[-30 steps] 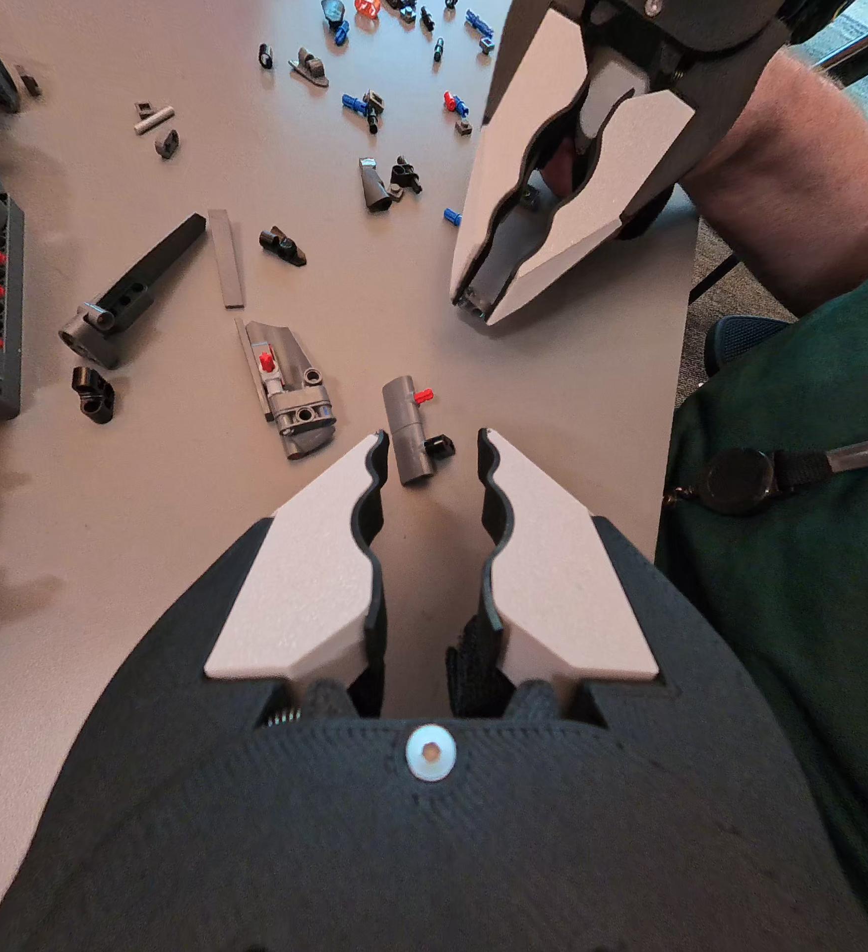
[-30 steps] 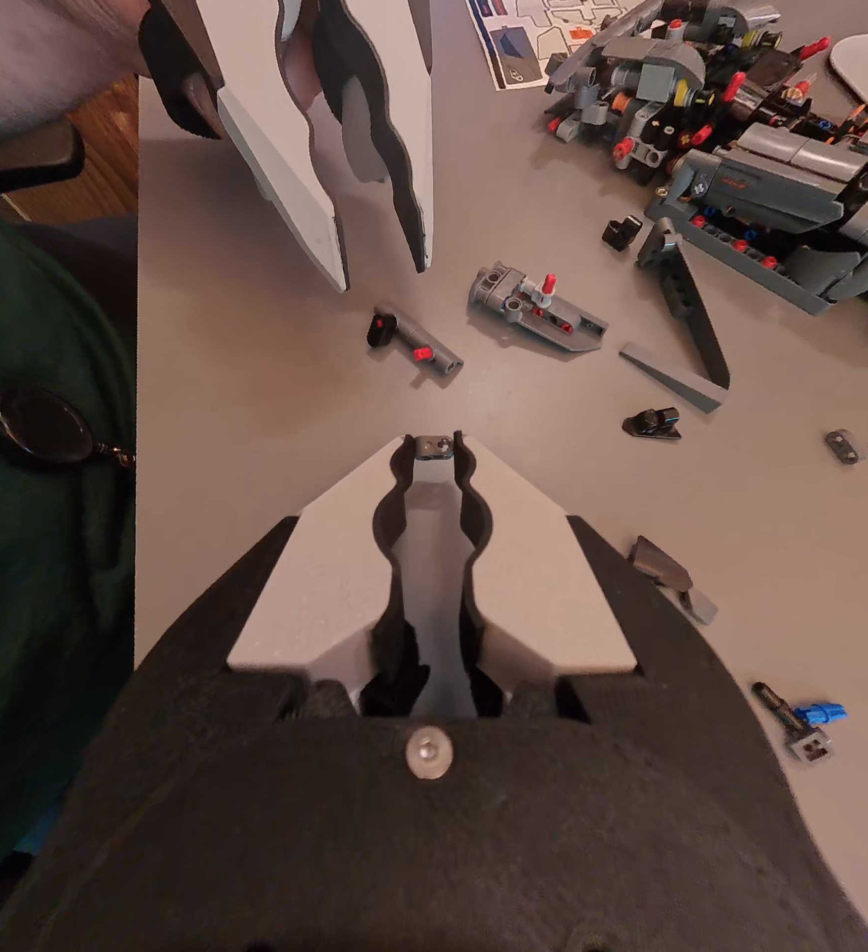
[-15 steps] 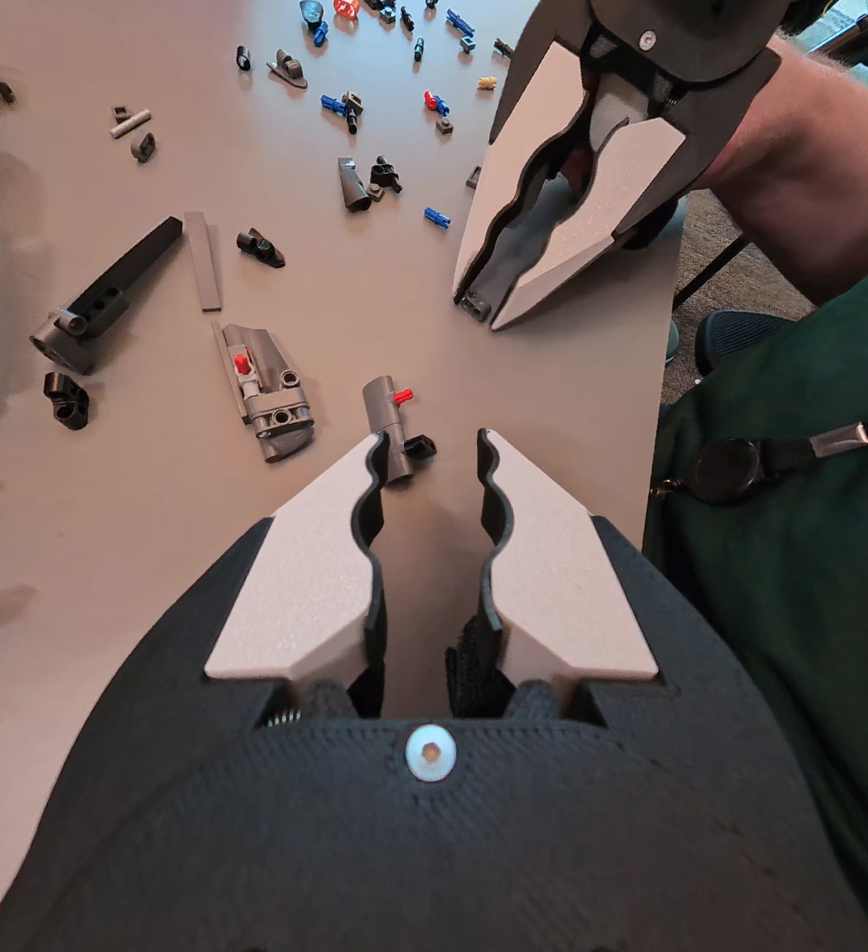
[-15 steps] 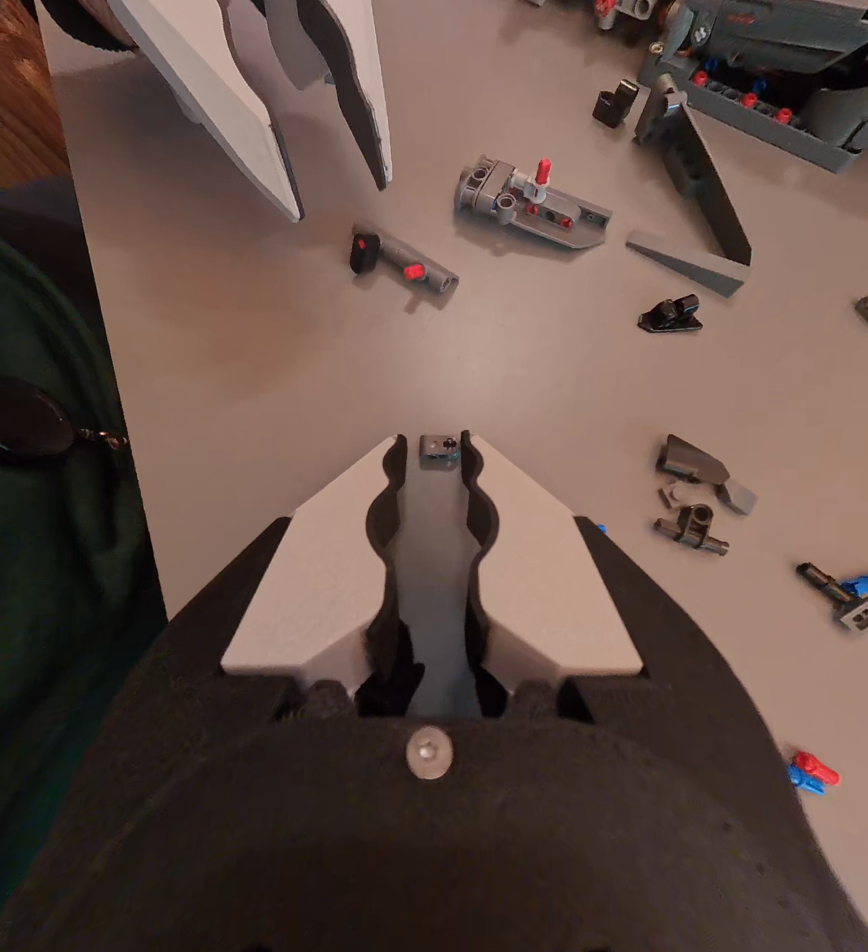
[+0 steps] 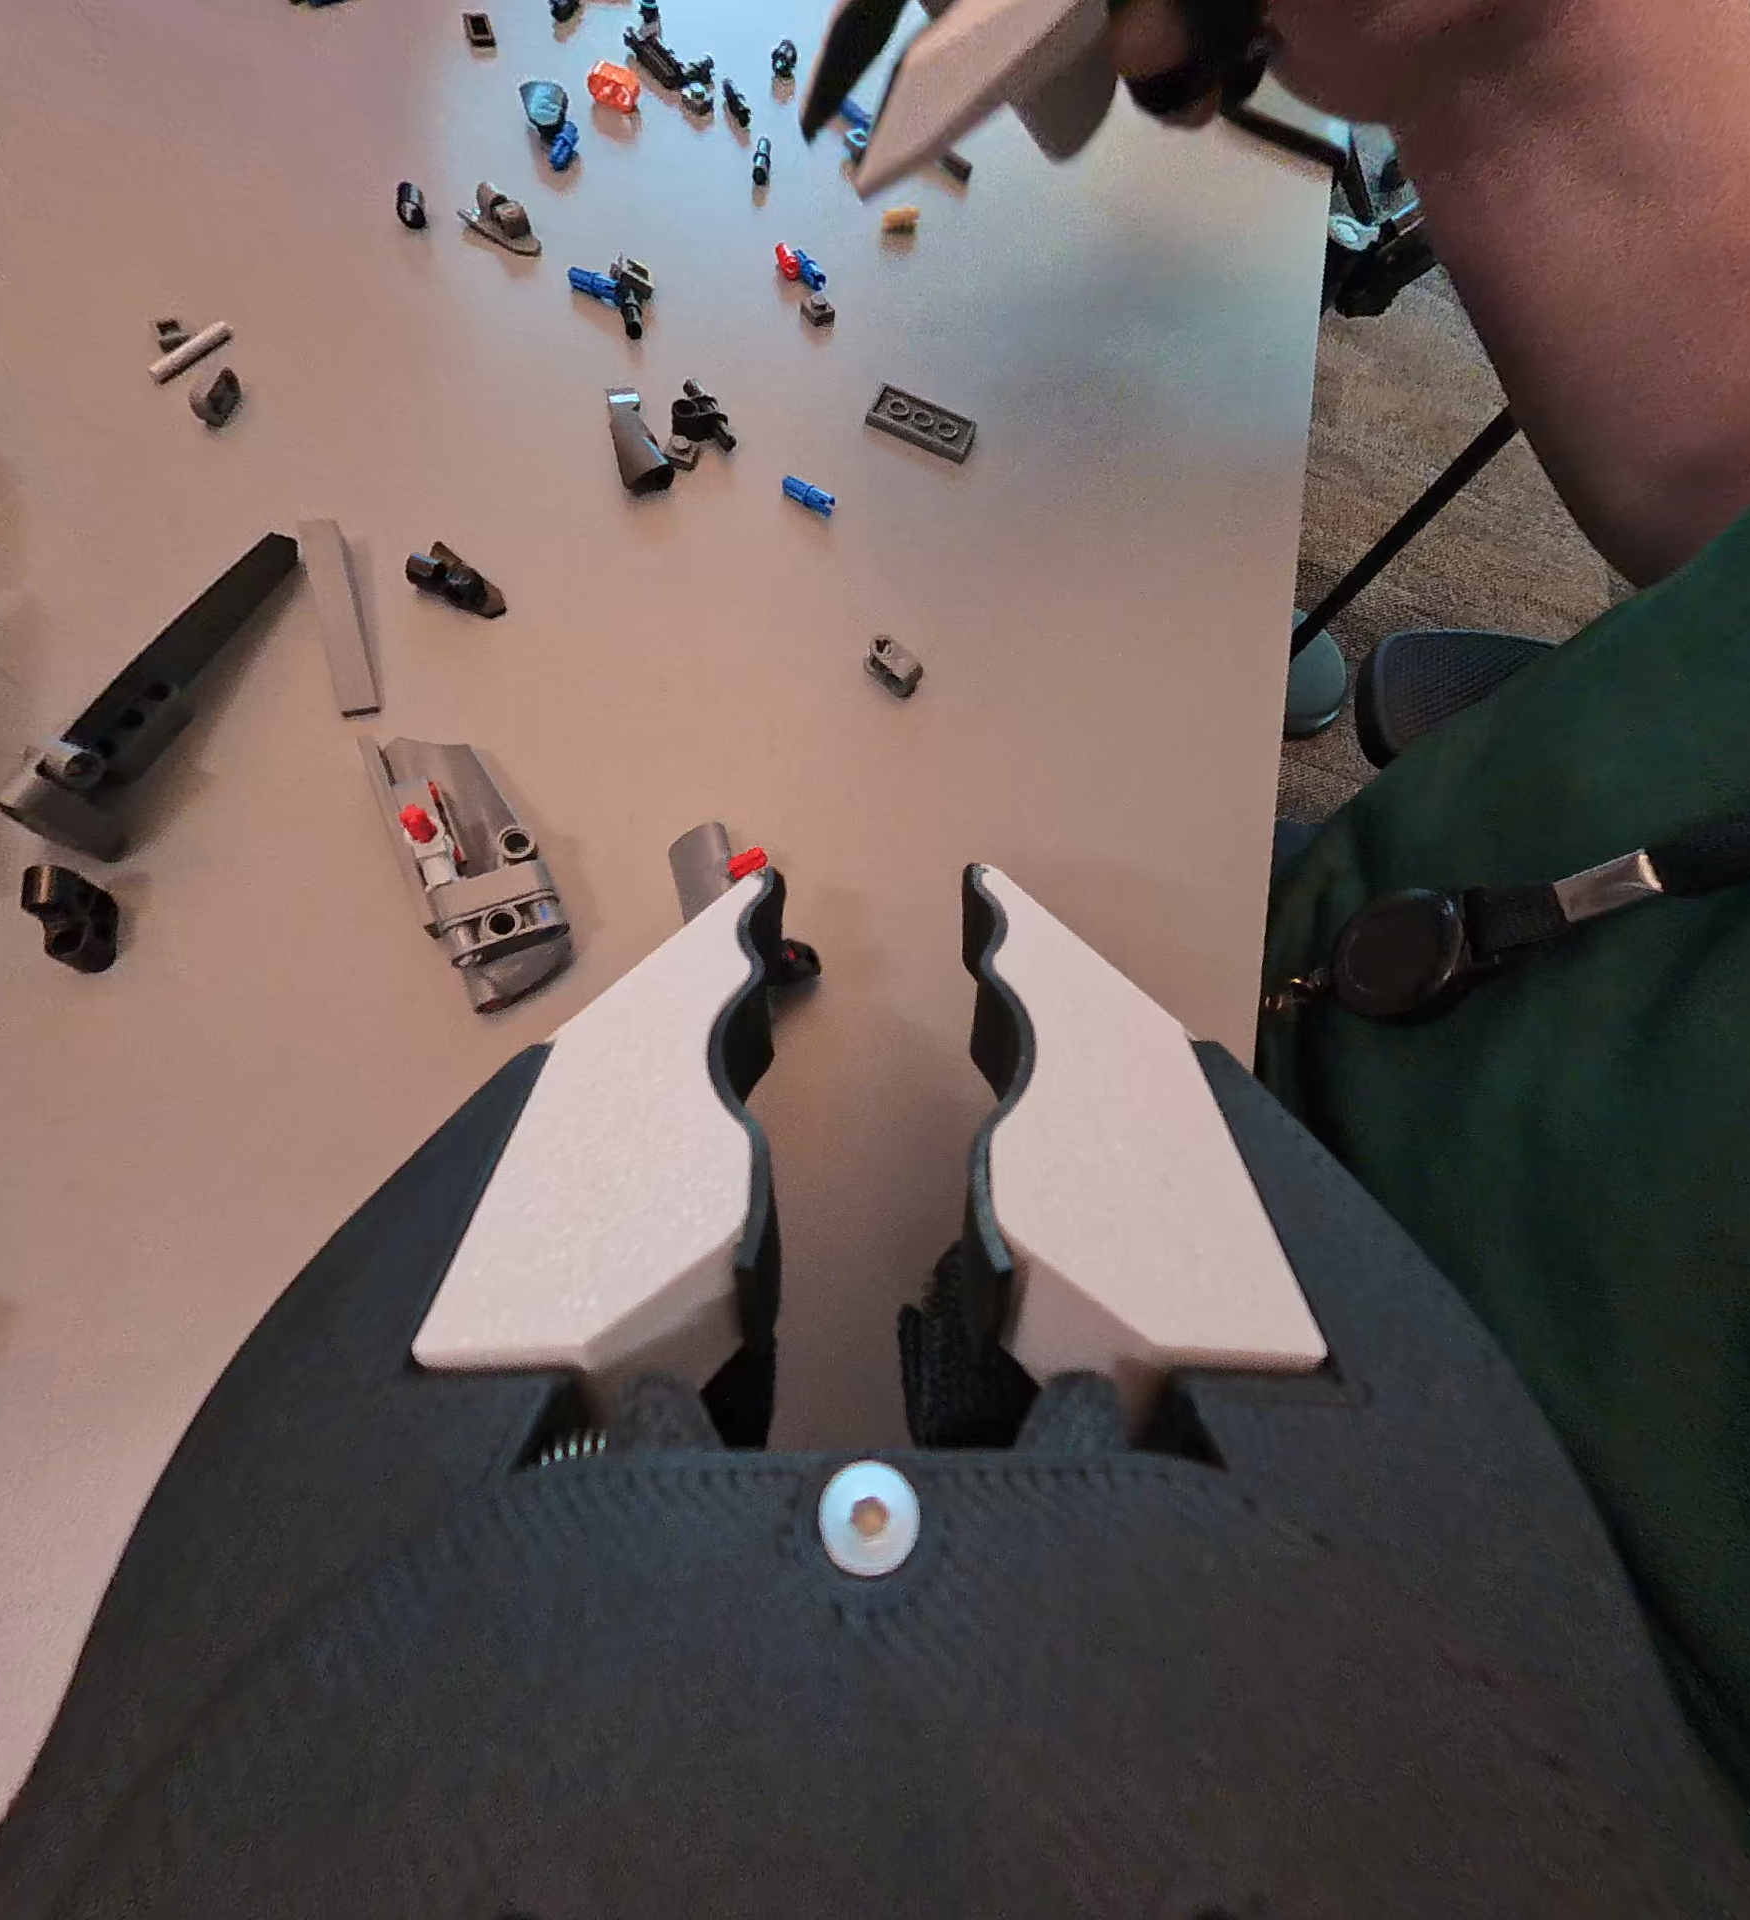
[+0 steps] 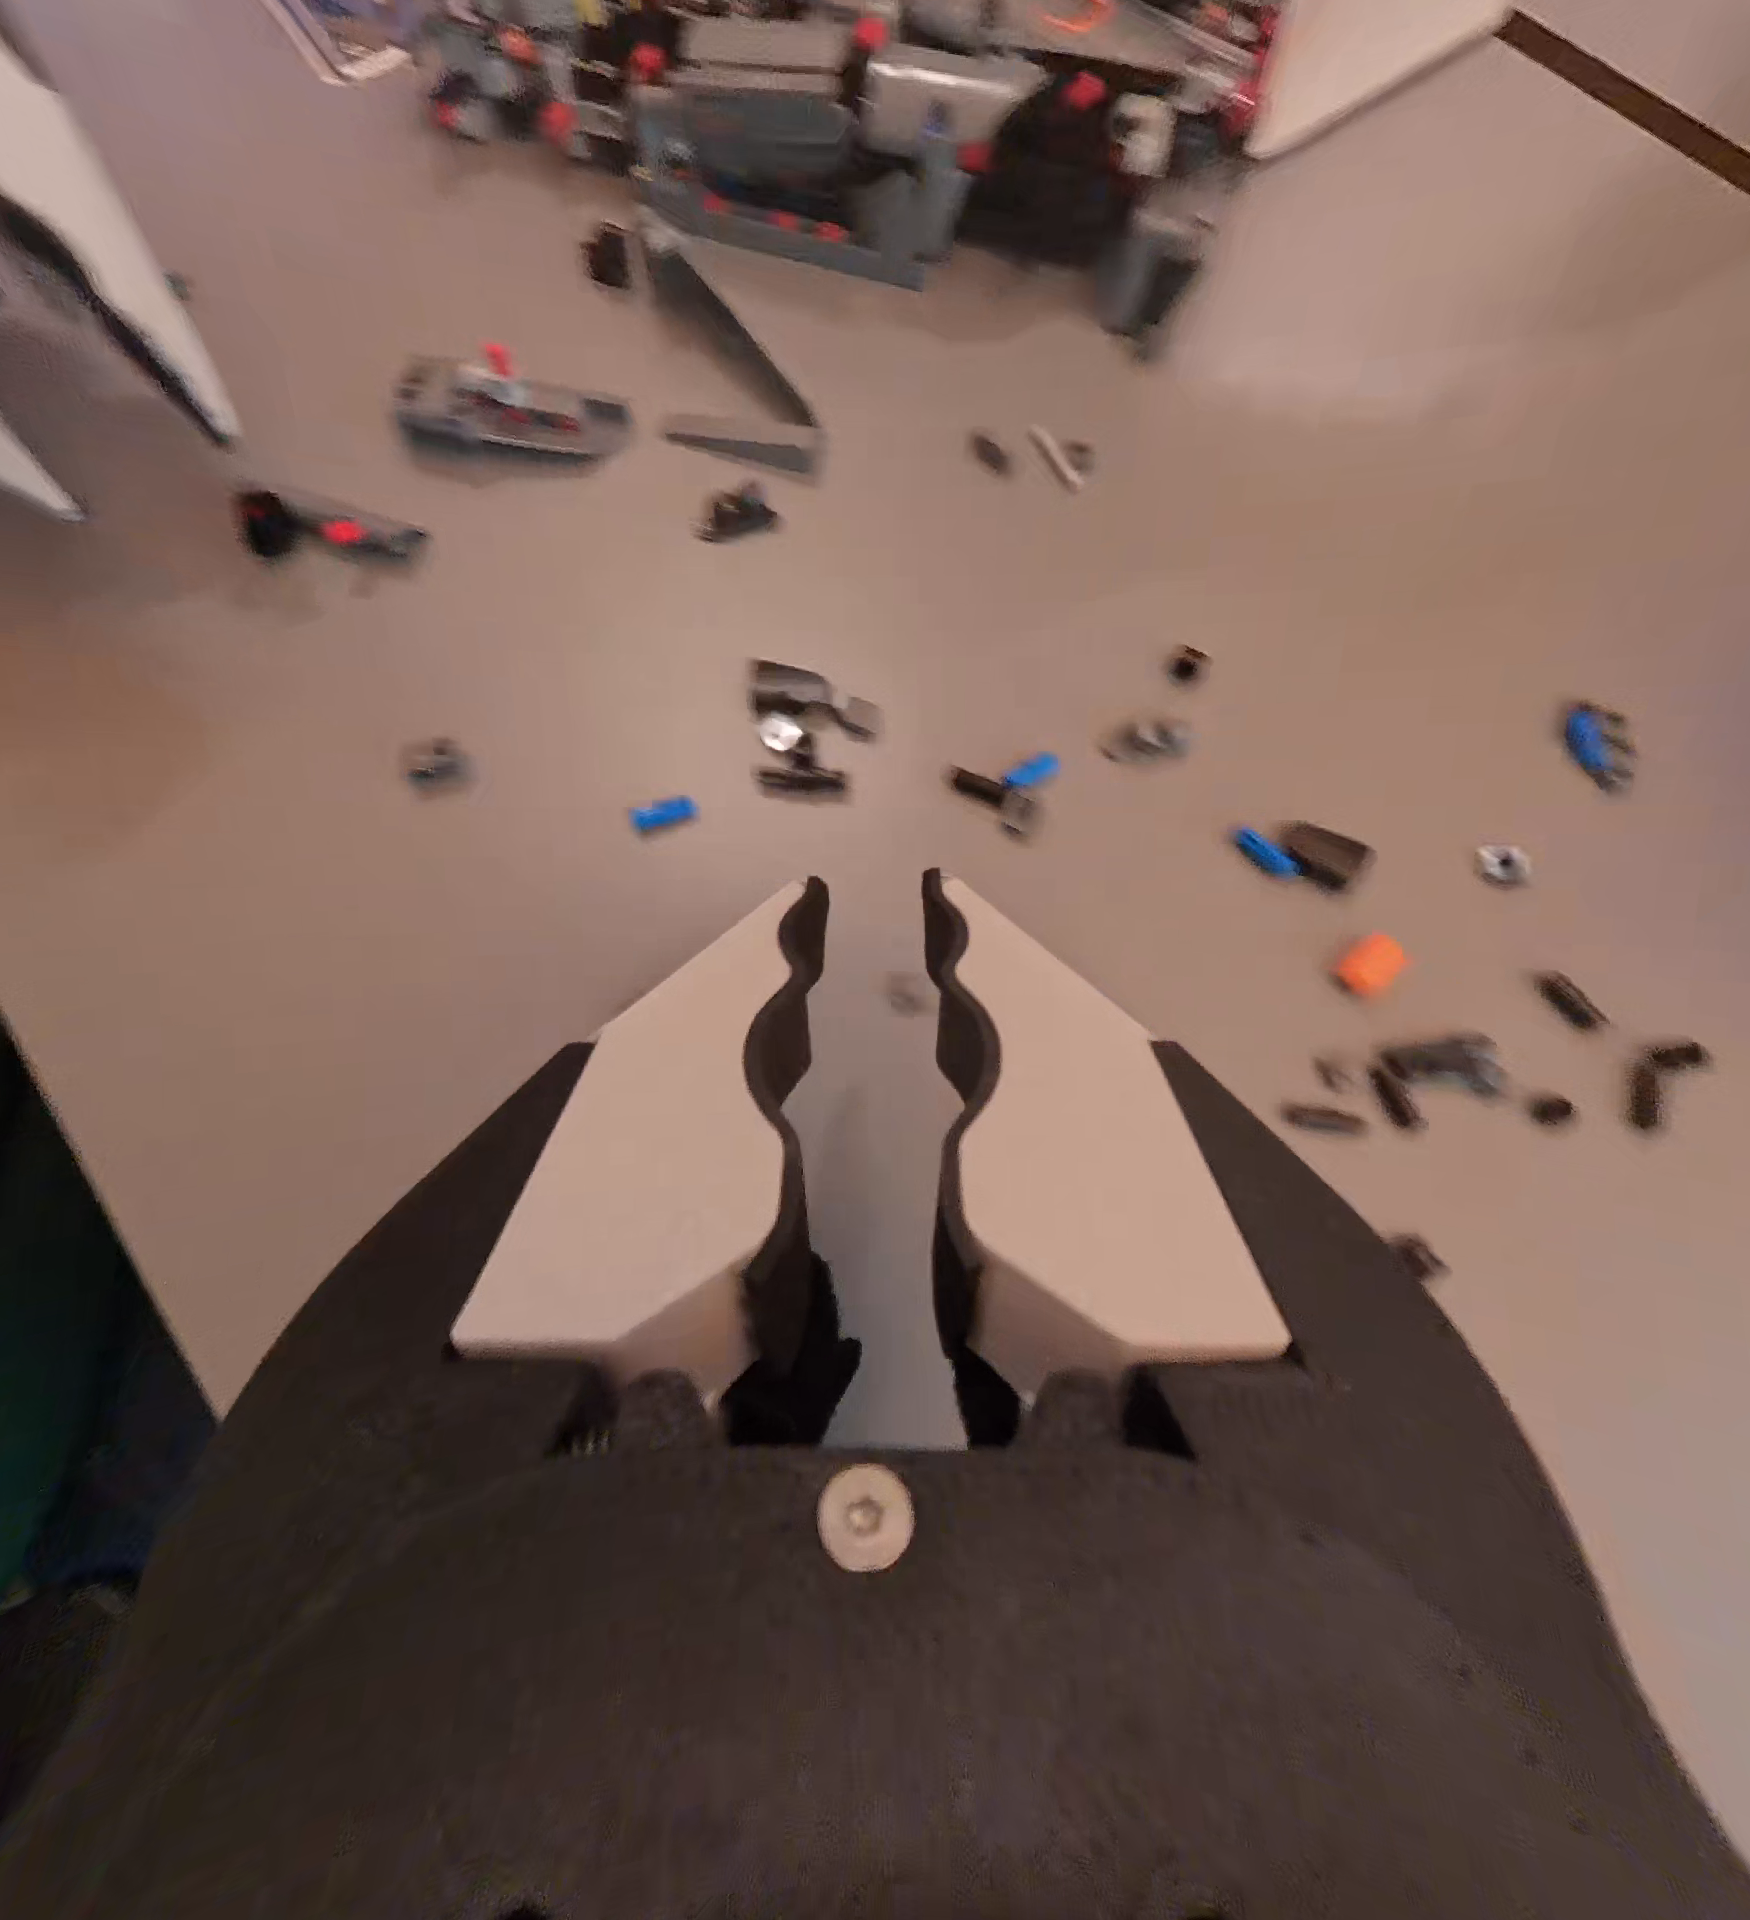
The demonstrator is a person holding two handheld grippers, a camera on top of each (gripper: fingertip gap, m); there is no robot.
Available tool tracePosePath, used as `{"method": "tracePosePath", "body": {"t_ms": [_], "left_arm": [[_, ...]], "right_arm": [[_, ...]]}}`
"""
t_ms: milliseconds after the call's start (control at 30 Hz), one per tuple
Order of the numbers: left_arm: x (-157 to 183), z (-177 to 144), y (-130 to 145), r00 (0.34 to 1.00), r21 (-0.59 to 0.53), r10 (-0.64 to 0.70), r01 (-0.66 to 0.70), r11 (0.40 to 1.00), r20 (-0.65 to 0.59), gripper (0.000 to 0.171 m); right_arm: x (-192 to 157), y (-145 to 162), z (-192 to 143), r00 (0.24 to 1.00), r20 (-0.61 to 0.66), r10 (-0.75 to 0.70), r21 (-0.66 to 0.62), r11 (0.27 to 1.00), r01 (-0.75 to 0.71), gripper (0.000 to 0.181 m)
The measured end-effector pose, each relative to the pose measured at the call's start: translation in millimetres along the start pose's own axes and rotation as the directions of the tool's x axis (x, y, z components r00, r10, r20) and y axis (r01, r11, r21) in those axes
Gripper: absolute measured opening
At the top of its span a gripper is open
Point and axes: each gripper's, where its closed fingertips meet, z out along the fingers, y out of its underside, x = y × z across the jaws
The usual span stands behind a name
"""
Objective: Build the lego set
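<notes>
My left gripper [image 5: 868, 883] is open and empty, low over the table near its right edge. A grey tube piece with red pins [image 5: 703, 857] lies just beyond its left fingertip, partly hidden by it. A grey sub-assembly with a red pin [image 5: 476, 873] lies to the left. A dark grey studded plate [image 5: 920, 421] and a small grey connector [image 5: 892, 663] lie farther ahead. My right gripper [image 6: 873, 885] is open and empty above scattered small pieces; its view is blurred. It also shows in the left wrist view [image 5: 954, 94], blurred, at the top.
The large partly built grey model [image 6: 850, 135] stands at the far side. A long black beam [image 5: 154, 686] and a grey strip [image 5: 341, 613] lie left. Blue pins [image 6: 661, 816], an orange piece [image 6: 1372, 961] and black connectors are scattered. The table edge [image 5: 1292, 644] is right, beside a person's arm. My right fingertips sit around 20 cm from my left ones.
My right gripper was shut on a grey piece; now it is open, empty and farther off over the scattered pieces. A dark grey plate and a small connector now show on the table. My left gripper drifted right.
</notes>
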Motion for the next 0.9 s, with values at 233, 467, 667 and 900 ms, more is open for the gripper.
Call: {"method": "tracePosePath", "body": {"t_ms": [233, 467, 667, 900], "left_arm": [[3, 7, 0, 1.000, -0.013, 0.011, -0.011, 1.000, -0.012, 0.033], [0, 6, -1, 1.000, -0.015, 0.003, -0.003, 1.000, -0.011, 0.033], [-1, 9, -2, 1.000, -0.022, 0.005, -0.005, 1.000, -0.013, 0.032], [-2, 9, -4, 1.000, -0.022, 0.006, -0.007, 1.000, -0.018, 0.033]], "right_arm": [[31, 37, 12, 1.000, -0.005, 0.023, -0.144, 0.989, -0.024, 0.012], [46, 40, 20, 1.000, 0.001, 0.021, -0.155, 0.988, -0.020, 0.010], [46, 33, 25, 0.999, 0.038, -0.008, -0.139, 0.990, 0.013, 0.010], [64, 20, 39, 0.999, 0.028, -0.046, -0.145, 0.988, 0.050, 0.009]]}}
